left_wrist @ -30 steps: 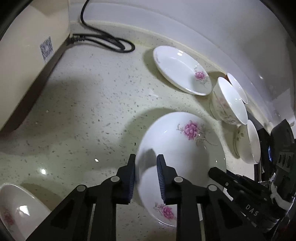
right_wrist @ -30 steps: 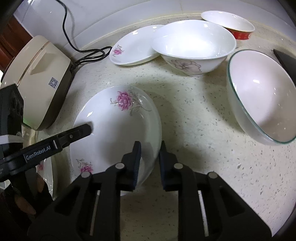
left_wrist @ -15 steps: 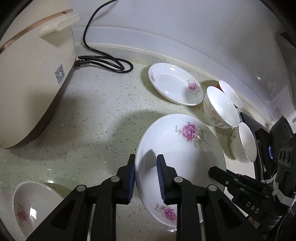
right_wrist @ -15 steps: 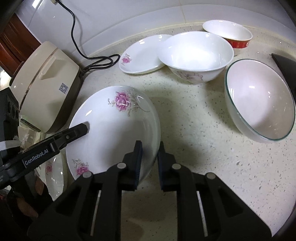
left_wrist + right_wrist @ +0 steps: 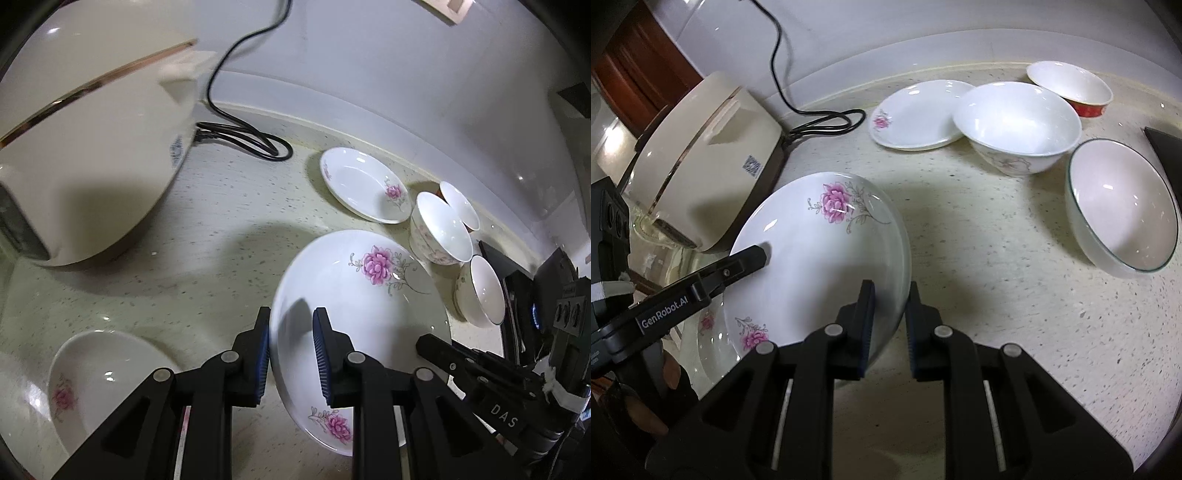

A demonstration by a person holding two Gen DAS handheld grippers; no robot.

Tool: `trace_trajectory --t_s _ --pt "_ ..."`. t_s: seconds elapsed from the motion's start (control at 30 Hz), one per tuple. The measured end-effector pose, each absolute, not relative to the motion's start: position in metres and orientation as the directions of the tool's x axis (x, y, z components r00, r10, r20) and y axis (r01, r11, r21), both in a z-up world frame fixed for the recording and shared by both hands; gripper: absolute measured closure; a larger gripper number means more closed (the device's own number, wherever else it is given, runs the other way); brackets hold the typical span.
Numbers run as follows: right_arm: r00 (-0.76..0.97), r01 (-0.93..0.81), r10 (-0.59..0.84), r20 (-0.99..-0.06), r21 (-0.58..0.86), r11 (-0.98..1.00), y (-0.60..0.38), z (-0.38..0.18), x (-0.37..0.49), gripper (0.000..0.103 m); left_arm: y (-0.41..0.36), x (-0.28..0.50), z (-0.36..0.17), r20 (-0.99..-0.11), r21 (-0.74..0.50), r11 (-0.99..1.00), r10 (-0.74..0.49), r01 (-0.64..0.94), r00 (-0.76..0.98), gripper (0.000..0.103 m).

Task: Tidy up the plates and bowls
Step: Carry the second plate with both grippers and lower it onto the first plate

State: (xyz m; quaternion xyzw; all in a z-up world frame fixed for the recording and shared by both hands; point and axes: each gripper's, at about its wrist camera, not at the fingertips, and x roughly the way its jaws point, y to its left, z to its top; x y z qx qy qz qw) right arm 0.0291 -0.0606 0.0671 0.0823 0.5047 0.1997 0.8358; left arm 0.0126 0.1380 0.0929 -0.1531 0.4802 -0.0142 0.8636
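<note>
A large white plate with pink flowers (image 5: 354,314) (image 5: 820,258) is held off the counter by both grippers. My left gripper (image 5: 290,321) is shut on its left rim. My right gripper (image 5: 889,295) is shut on its right rim. A second flowered plate (image 5: 92,380) lies on the counter below and to the left; in the right wrist view it (image 5: 709,343) shows partly under the held plate. A smaller flowered plate (image 5: 364,184) (image 5: 916,114) lies at the back.
A cream rice cooker (image 5: 85,158) (image 5: 701,166) stands at the left with its black cord (image 5: 243,136). A white bowl with a grey flower (image 5: 1015,125), a red-sided bowl (image 5: 1071,86) and a green-rimmed bowl (image 5: 1123,206) sit at the right. A dark stove edge (image 5: 1163,144) is far right.
Both grippers have lifted the large plate higher and drawn it toward the left. The second flowered plate at the lower left has come further into view.
</note>
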Motion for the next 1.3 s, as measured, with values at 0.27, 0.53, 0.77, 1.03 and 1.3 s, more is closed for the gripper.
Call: trace_trajectory --t_s 0.27,0.53,0.77,1.03,1.3 --pt "0.395 -0.341 0.45 -0.801 0.327 0.881 -0.029 0.079 0.019 0.084 0.171 -0.017 0.102 -0.813 -0.277 0.943 -0.127 -0.186 0.569 0.08" --pt "0.339 -0.432 0.482 -0.808 0.321 0.843 0.013 0.075 0.009 0.084 0.208 -0.046 0.098 -0.822 -0.278 0.919 -0.078 -0.278 0.565 0.08" --pt "0.289 -0.509 0.501 -0.816 0.312 0.802 0.051 0.071 -0.002 0.084 0.237 -0.071 0.09 -0.835 -0.282 0.887 -0.038 -0.367 0.549 0.08" --pt "0.241 -0.578 0.493 -0.836 0.284 0.765 0.084 0.064 -0.007 0.084 0.259 -0.093 0.079 -0.847 -0.286 0.855 -0.014 -0.433 0.532 0.08" --pt "0.205 -0.629 0.473 -0.857 0.256 0.734 0.11 0.054 -0.01 0.084 0.275 -0.108 0.066 -0.862 -0.286 0.826 -0.001 -0.486 0.506 0.08"
